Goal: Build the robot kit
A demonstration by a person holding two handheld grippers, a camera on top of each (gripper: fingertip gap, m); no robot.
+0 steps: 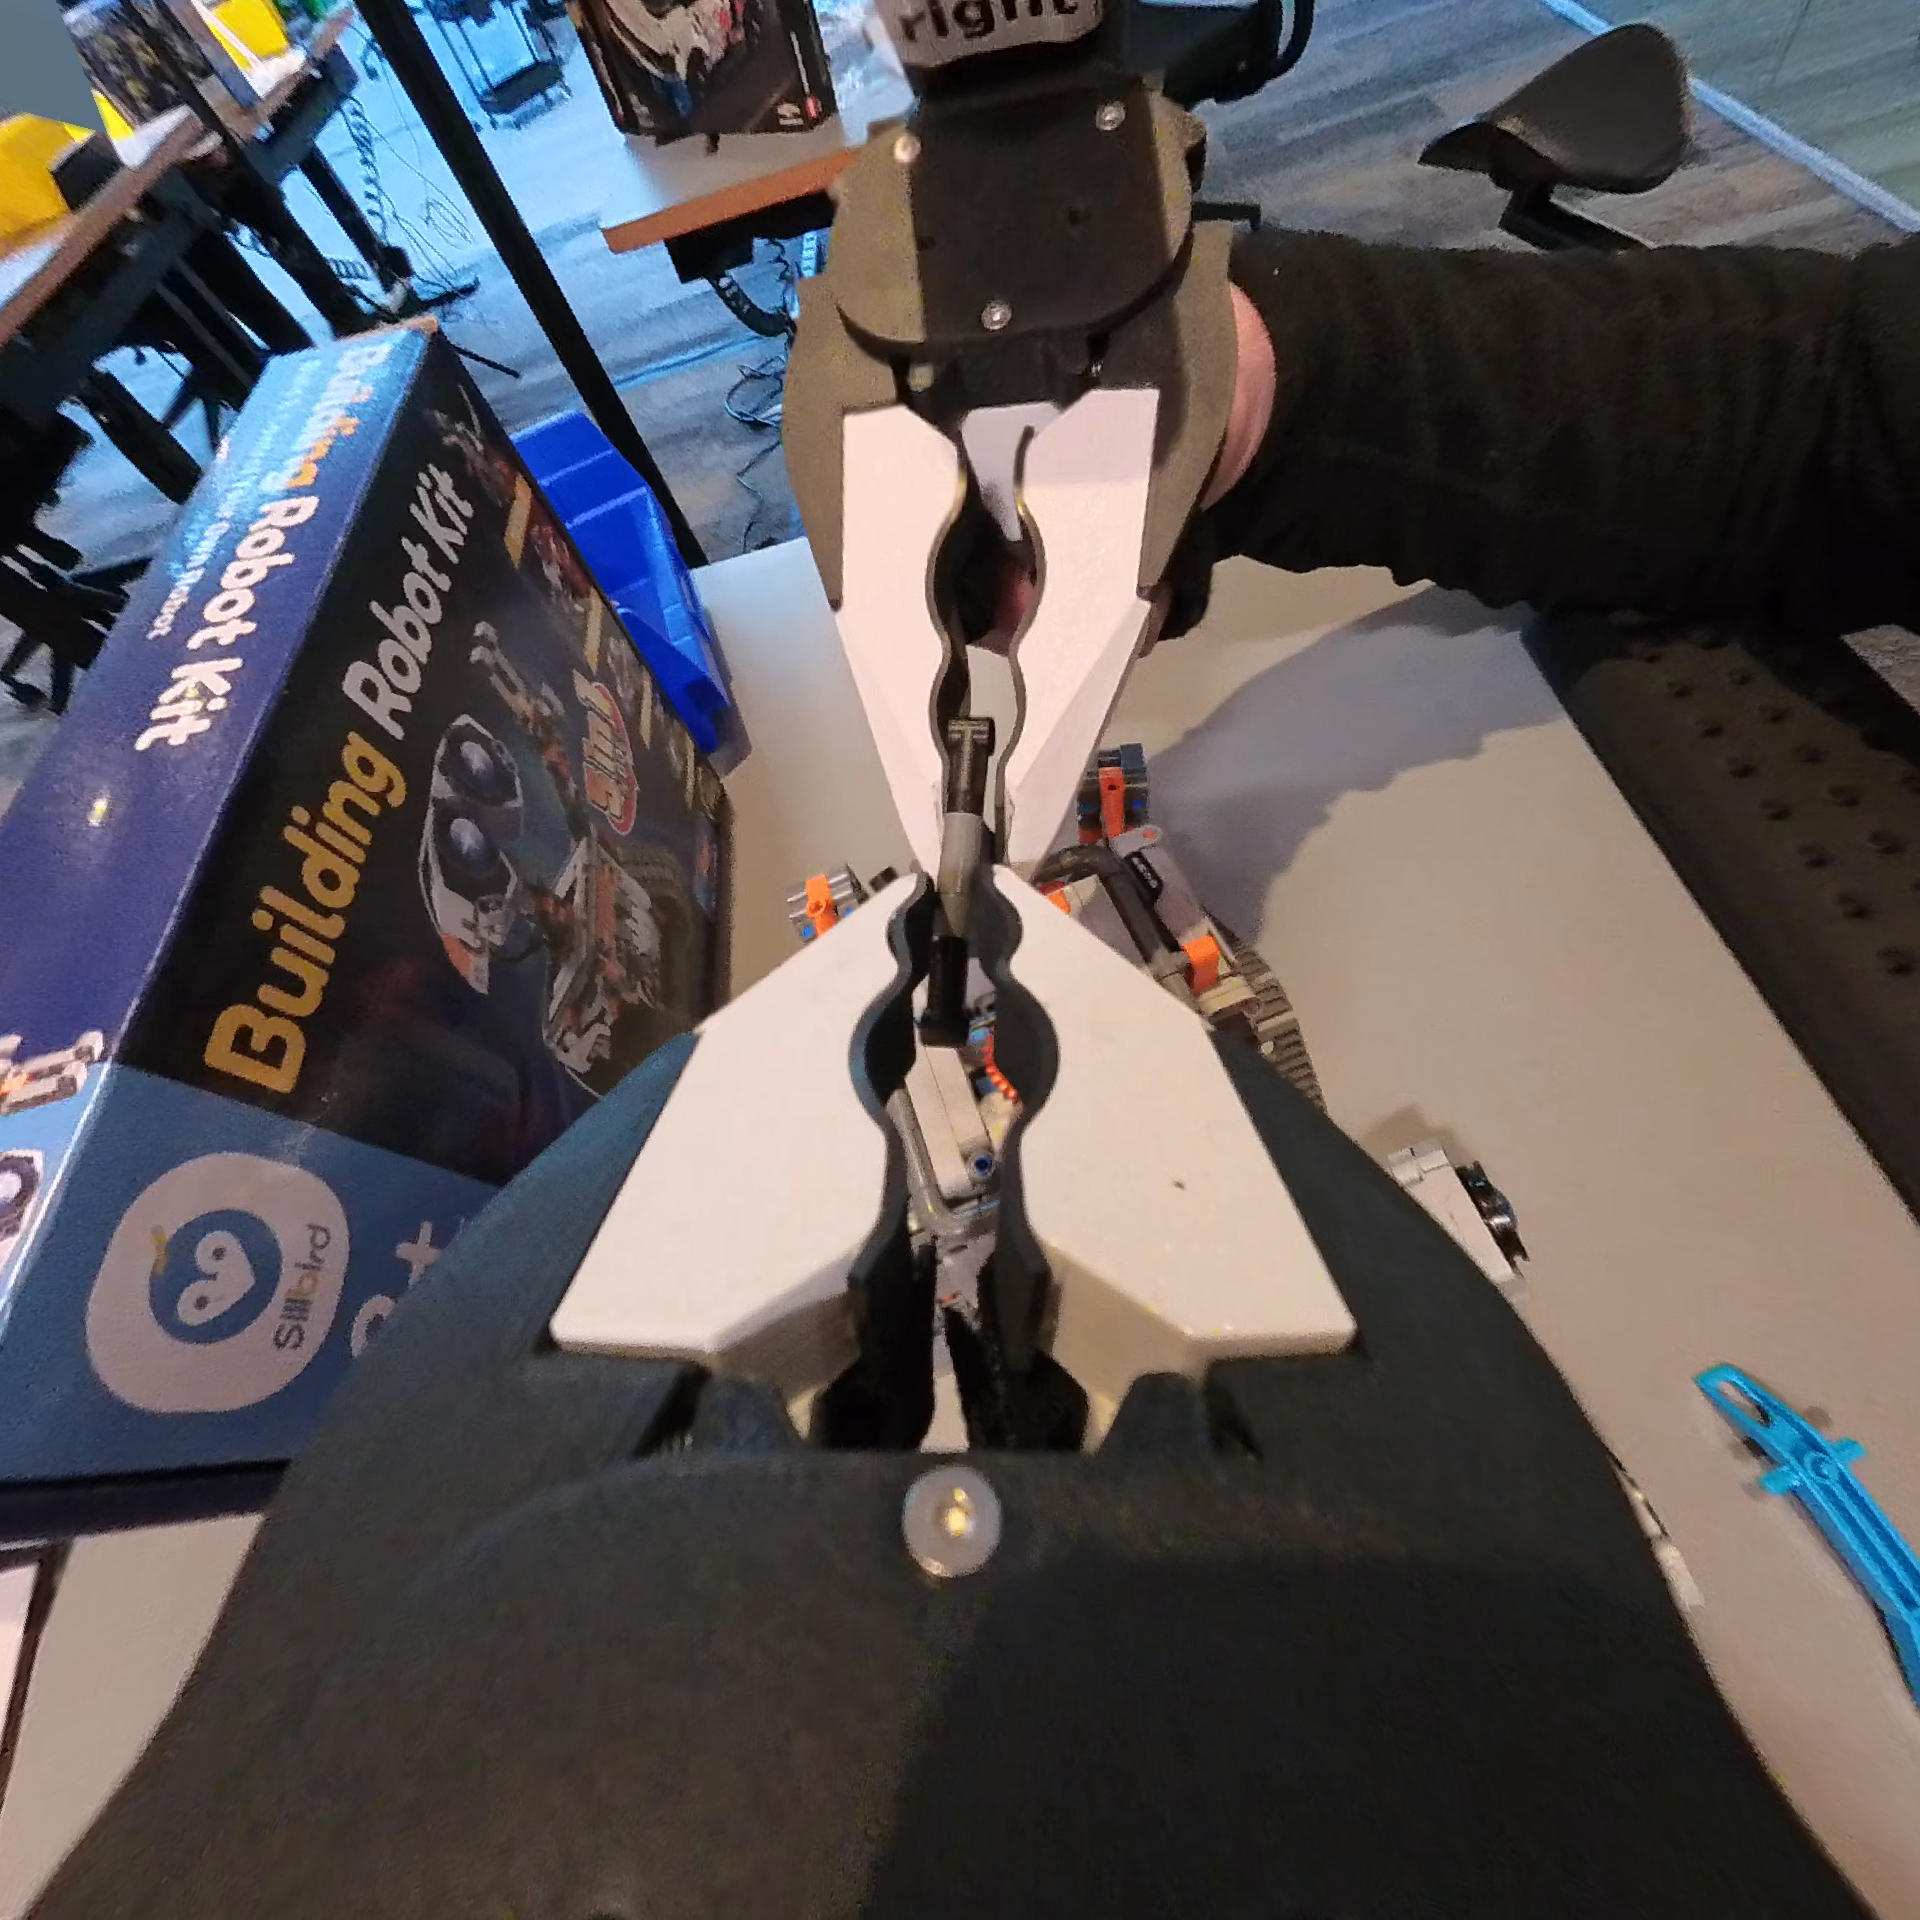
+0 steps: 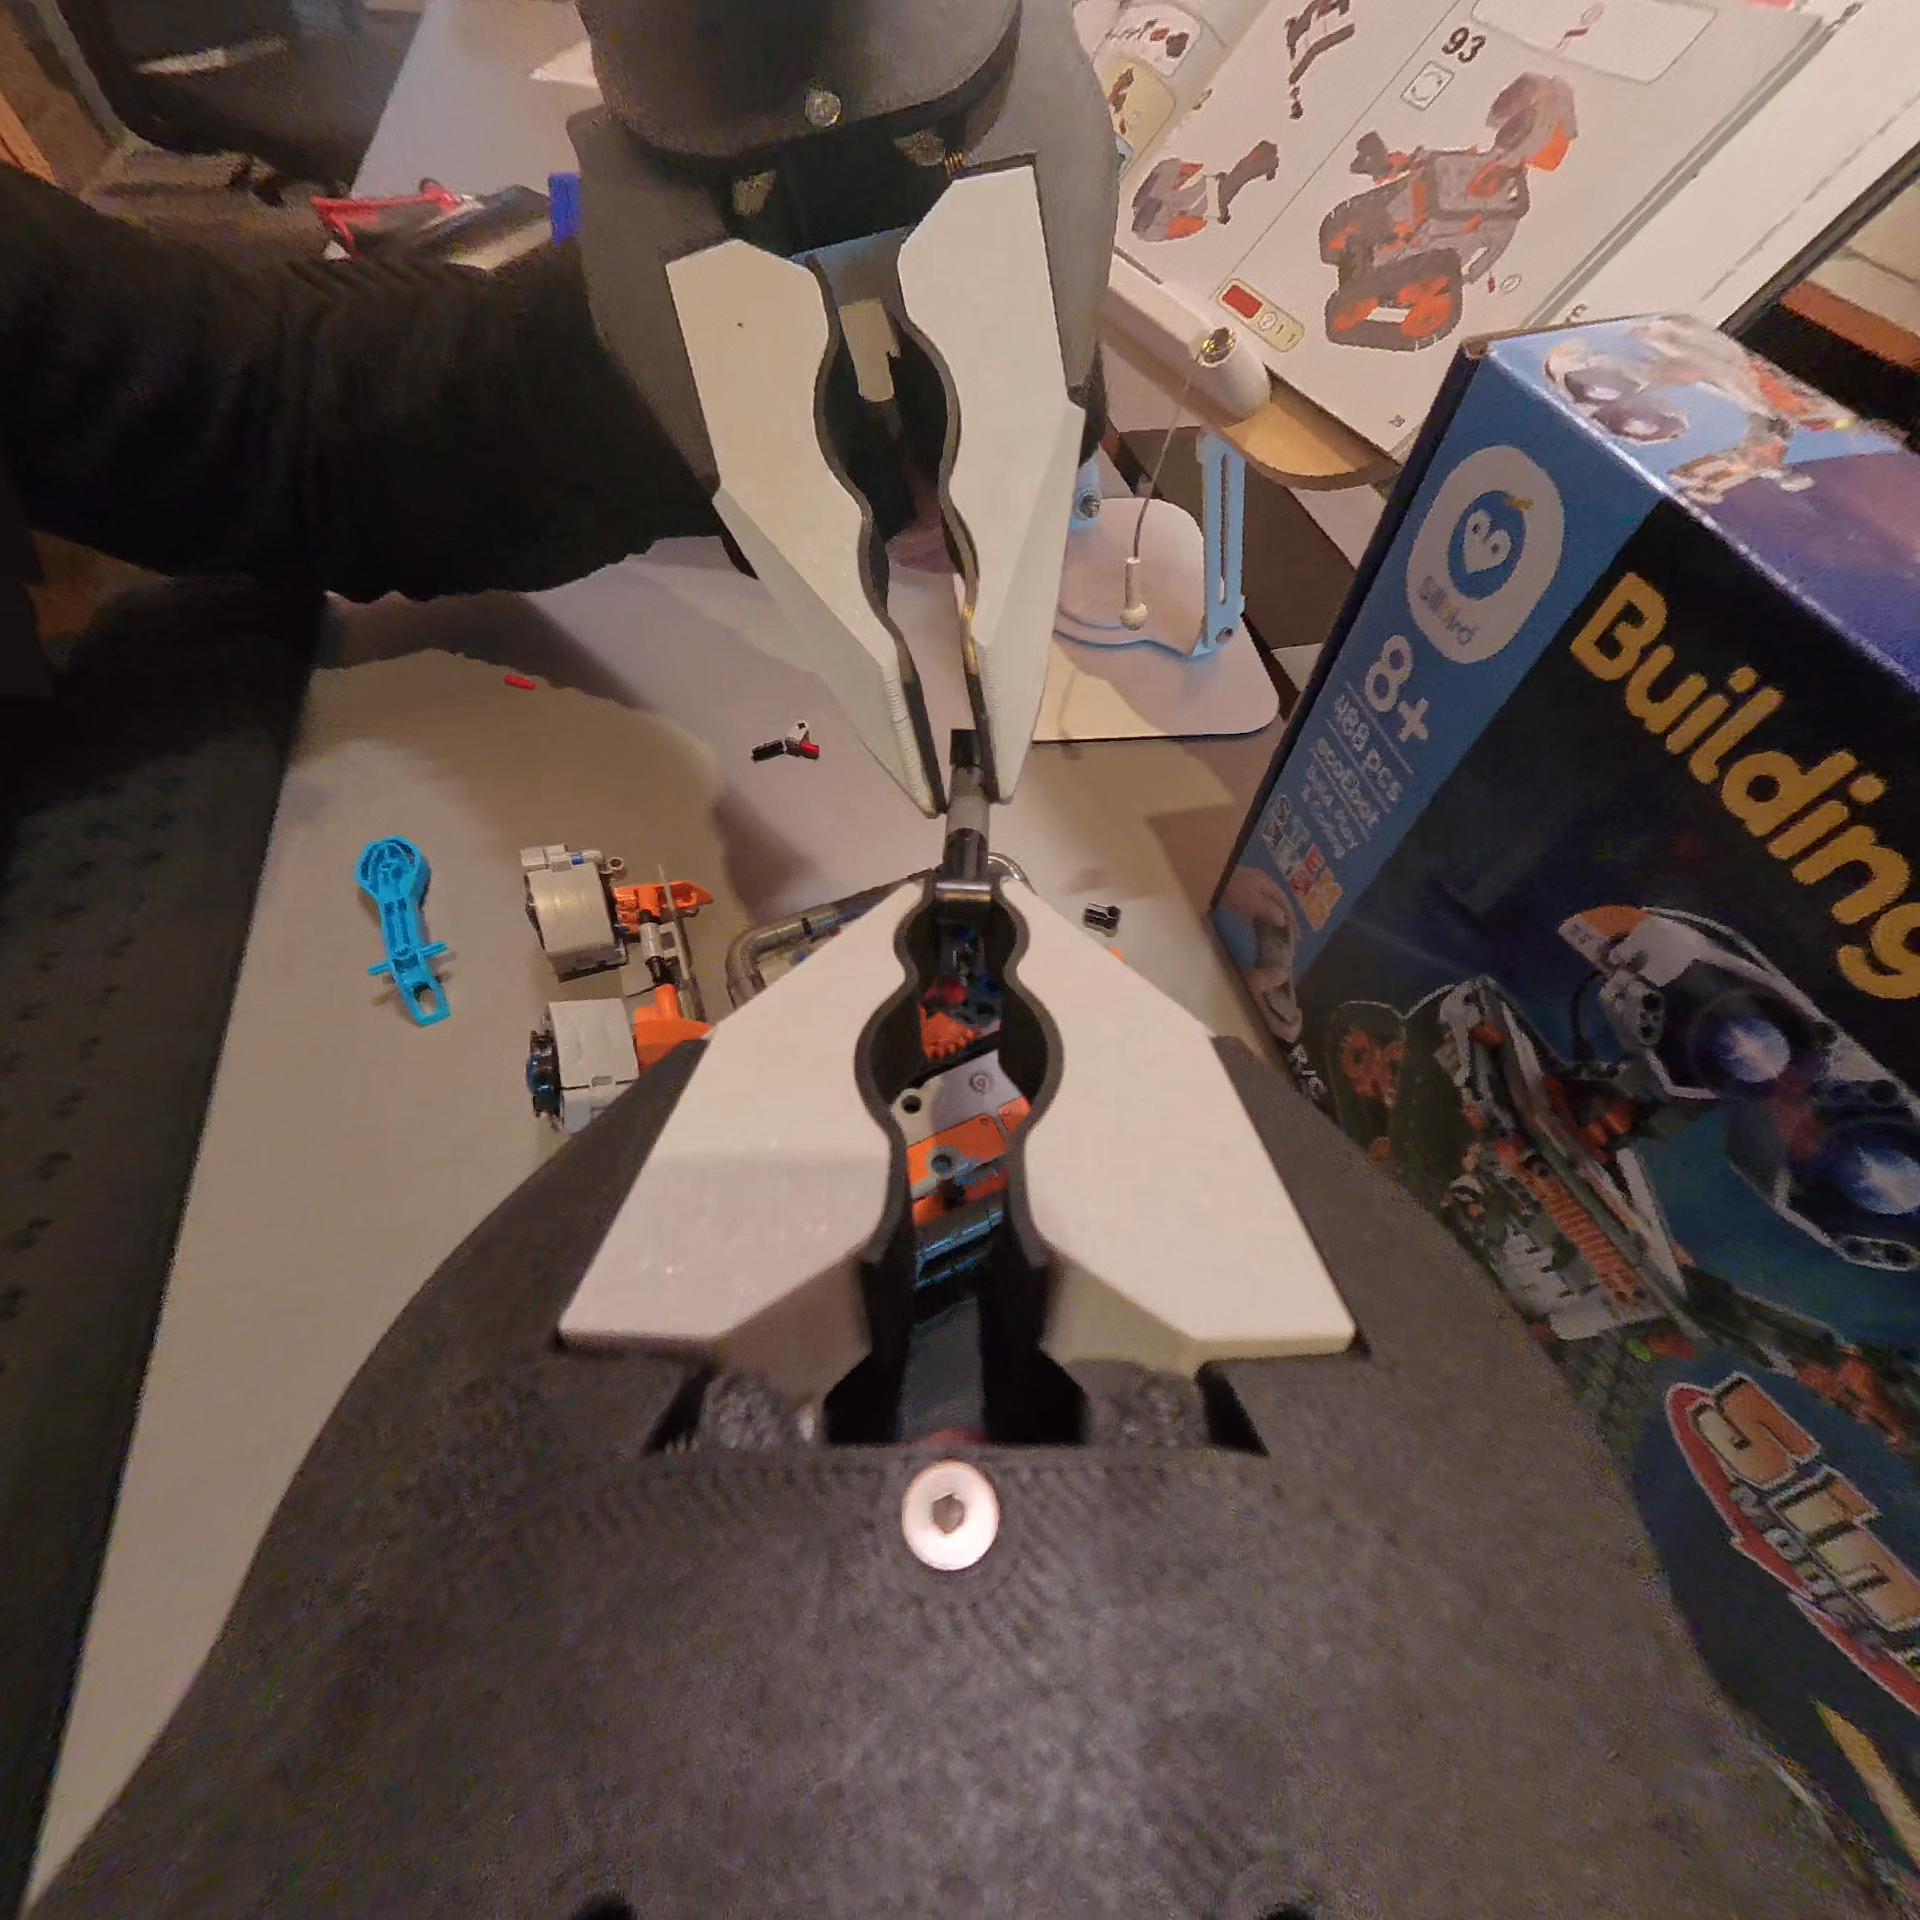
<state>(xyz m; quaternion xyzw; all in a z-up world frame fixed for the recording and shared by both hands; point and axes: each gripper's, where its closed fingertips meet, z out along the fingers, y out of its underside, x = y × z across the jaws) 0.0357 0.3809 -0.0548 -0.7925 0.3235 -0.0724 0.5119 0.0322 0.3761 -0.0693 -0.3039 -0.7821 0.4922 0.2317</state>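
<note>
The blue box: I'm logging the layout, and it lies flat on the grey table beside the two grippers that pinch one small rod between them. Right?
Not quite. The blue box stands upright on the grey table, as the right wrist view shows. The rest holds: the left gripper and right gripper, both shut, pinch one small rod between them.

left hand-held gripper (image 1: 961,894) met right hand-held gripper (image 1: 977,831) tip to tip above pale grey bench (image 2: 343,1122), both on slim black-and-grey rod piece (image 1: 961,821) | dark blue cardboard kit box (image 1: 343,831) stood left of them in left wrist view | grey-and-orange brick assembly (image 2: 613,914) lay on bench beneath | light blue plastic lever tool (image 2: 400,930) lay beside it
</note>
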